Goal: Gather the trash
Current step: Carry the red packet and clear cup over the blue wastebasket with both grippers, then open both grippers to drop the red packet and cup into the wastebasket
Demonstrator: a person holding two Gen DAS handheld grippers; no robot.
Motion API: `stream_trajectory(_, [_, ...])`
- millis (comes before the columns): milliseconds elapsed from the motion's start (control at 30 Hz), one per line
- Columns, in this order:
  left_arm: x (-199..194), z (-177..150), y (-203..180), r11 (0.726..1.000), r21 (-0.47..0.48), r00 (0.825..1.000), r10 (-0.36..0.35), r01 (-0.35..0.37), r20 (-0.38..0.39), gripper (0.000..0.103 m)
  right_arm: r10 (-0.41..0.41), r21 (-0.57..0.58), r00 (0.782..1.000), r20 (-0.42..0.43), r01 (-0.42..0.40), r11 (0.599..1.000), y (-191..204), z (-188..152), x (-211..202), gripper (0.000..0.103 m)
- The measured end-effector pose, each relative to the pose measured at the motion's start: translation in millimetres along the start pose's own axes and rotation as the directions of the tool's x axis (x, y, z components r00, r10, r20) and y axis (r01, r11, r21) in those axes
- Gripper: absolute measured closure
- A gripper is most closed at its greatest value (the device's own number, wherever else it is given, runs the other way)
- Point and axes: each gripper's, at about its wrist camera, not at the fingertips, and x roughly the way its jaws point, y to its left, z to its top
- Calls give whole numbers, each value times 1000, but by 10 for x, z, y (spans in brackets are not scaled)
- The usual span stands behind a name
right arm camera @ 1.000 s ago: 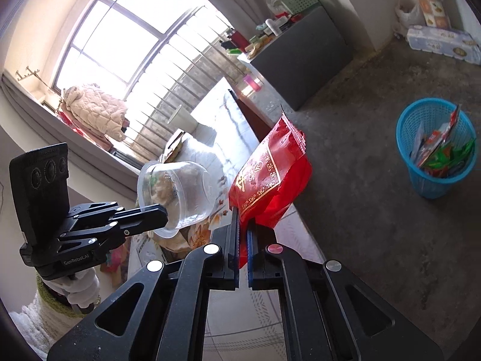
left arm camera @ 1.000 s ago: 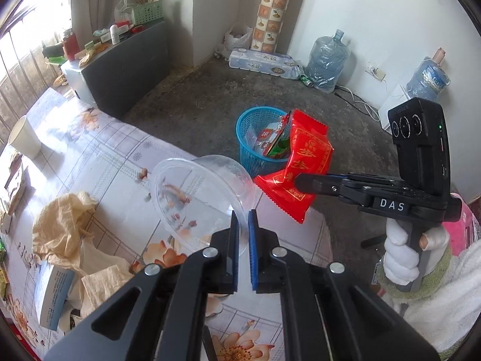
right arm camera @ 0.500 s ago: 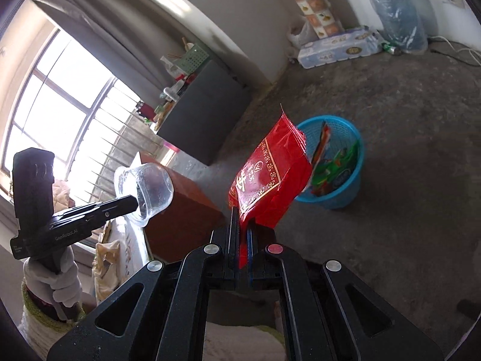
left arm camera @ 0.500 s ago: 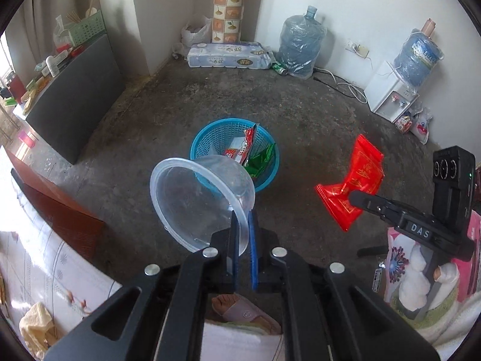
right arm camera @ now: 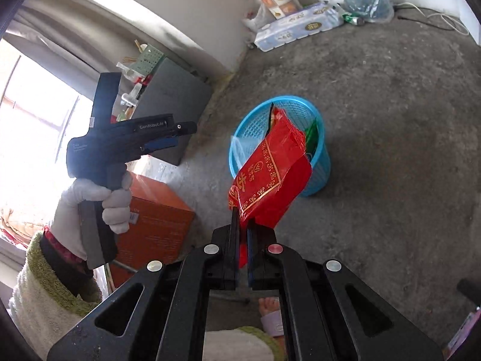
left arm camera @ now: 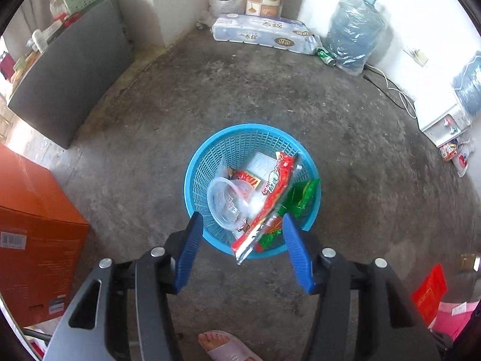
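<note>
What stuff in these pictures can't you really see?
- Bottom of the blue basket: left wrist view, hidden under wrappers and the clear plastic bowl.
- Basket's near side: right wrist view, covered by the red bag pinched in the right hand-held gripper.
- Foot in a slipper: left wrist view, cut off by the bottom edge.

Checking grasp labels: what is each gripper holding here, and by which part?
Right gripper pinches the red bag by its bottom edge. Left gripper, jaws opening, holds nothing.
</note>
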Motion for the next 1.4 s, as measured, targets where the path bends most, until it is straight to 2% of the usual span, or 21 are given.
stream_trajectory(133, [-84, -56, 108, 999, -22, 999, -26, 27, 27, 50, -17, 12, 1000, -16, 17, 1000, -70, 27, 119, 101])
stream_trajectory(233, [-298, -132, 173, 999, -12, 998, -36, 36, 58, 50, -26, 19, 999, -29, 26, 999, -110, 105, 284, 101])
stream_trajectory(500, [-1223, -635, 378, 999, 33, 990, -23, 19, 141, 49, -96, -8, 993, -74, 95, 995, -146, 458, 944, 100])
stream_trajectory(667, [-1726, -1125, 666, 1000, -6, 985, -17, 18, 173, 48, -131, -4, 979, -155, 131, 991, -180, 701, 1580, 95])
stream_trajectory(733, [-1904, -1353, 803, 999, -38, 982, -8, 15, 190, 48, -157, -42, 971, -179, 152, 987, -188, 745, 1795, 85])
stream_trajectory(767, [-1991, -1467, 879, 998, -58, 980, -7, 19, 200, 48, -172, -21, 966, -195, 171, 985, -249, 751, 1878, 81])
stream_trajectory(833, [-2170, -1698, 1051, 994, -107, 976, -3, 27, 219, 47, -150, 20, 965, -215, 158, 987, -356, 743, 1972, 80])
stream_trajectory(867, [-2250, -1810, 1137, 990, -136, 974, -1, 33, 227, 46, -148, 36, 967, -209, 159, 987, -393, 737, 1972, 76])
stream_trajectory(900, [-2328, -1922, 1224, 986, -163, 971, -2, 42, 239, 46, -143, 52, 969, -200, 156, 986, -422, 723, 1944, 70])
stream_trajectory(1067, [-2703, -2434, 1567, 962, -270, 950, 50, 37, 309, 45, -53, 116, 990, -127, 68, 991, -511, 682, 1678, 65])
stream_trajectory(1167, [-2880, -2698, 1711, 942, -329, 935, 61, 62, 350, 45, -25, 137, 993, -112, 40, 990, -489, 728, 1644, 59])
stream_trajectory(1300, [-3057, -3005, 1850, 923, -373, 920, 67, 90, 387, 44, 12, 189, 992, -126, 12, 982, -475, 813, 1766, 59])
stream_trajectory(1400, [-3170, -3217, 1888, 912, -401, 908, 95, 84, 408, 43, 40, 240, 995, -93, -16, 971, -491, 873, 1763, 58])
